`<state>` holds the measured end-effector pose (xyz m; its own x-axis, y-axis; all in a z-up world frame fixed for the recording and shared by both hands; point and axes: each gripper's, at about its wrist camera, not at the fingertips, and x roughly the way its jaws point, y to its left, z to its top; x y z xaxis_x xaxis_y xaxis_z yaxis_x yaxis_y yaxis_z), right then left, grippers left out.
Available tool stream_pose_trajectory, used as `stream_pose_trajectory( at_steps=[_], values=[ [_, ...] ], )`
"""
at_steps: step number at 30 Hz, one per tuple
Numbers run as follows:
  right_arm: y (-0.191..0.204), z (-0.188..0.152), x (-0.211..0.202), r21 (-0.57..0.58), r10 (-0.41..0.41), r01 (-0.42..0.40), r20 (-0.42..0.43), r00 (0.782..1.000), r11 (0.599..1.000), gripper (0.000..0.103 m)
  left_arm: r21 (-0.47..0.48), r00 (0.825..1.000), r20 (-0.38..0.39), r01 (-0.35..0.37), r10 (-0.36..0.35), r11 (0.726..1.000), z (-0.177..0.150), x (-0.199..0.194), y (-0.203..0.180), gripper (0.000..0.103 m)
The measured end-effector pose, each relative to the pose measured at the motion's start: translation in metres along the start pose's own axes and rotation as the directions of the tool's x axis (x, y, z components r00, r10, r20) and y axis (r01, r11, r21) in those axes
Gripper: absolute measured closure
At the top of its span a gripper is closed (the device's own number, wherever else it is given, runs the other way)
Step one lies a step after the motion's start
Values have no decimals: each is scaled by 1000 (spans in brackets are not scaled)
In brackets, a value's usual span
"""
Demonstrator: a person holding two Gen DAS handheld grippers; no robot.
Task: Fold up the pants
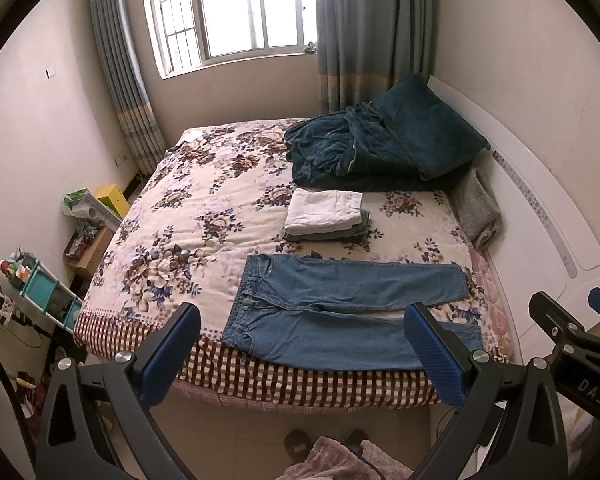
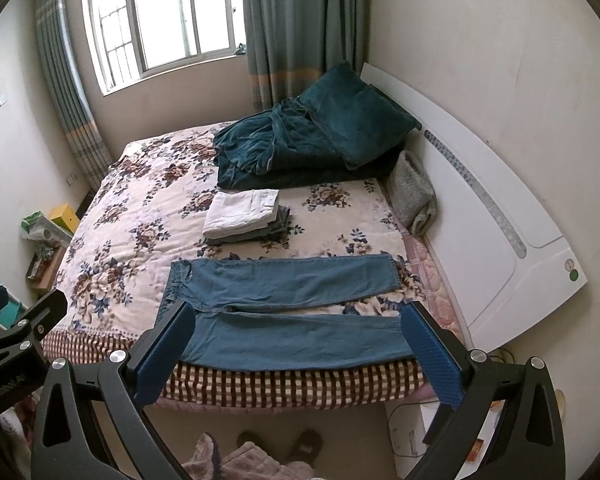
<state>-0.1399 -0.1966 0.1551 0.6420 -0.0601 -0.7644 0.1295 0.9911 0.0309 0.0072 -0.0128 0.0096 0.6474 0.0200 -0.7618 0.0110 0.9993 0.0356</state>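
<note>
Blue jeans (image 1: 340,312) lie flat on the floral bed cover (image 1: 188,208) at the bed's near edge, waistband to the left, legs spread slightly apart to the right. They also show in the right wrist view (image 2: 284,308). My left gripper (image 1: 300,320) is open and empty, held above the floor in front of the bed. My right gripper (image 2: 300,320) is open and empty, likewise in front of the bed edge. The right gripper also shows at the right edge of the left wrist view (image 1: 572,312).
A stack of folded clothes, white on top (image 1: 326,214), sits mid-bed behind the jeans. A dark teal blanket and pillow (image 1: 384,148) lie at the far right by the white headboard (image 1: 540,208). Shelves and boxes (image 1: 44,280) stand left of the bed. Slippers (image 1: 296,442) are on the floor.
</note>
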Motion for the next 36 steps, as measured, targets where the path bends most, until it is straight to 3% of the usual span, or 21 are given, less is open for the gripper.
stream_pose_trajectory(
  at_steps=[36],
  values=[
    [-14,10,-7,14,-9,9,21,1000,1000,0,-7,1000,18,4,-4,1000,0,1,-7,0]
  ],
)
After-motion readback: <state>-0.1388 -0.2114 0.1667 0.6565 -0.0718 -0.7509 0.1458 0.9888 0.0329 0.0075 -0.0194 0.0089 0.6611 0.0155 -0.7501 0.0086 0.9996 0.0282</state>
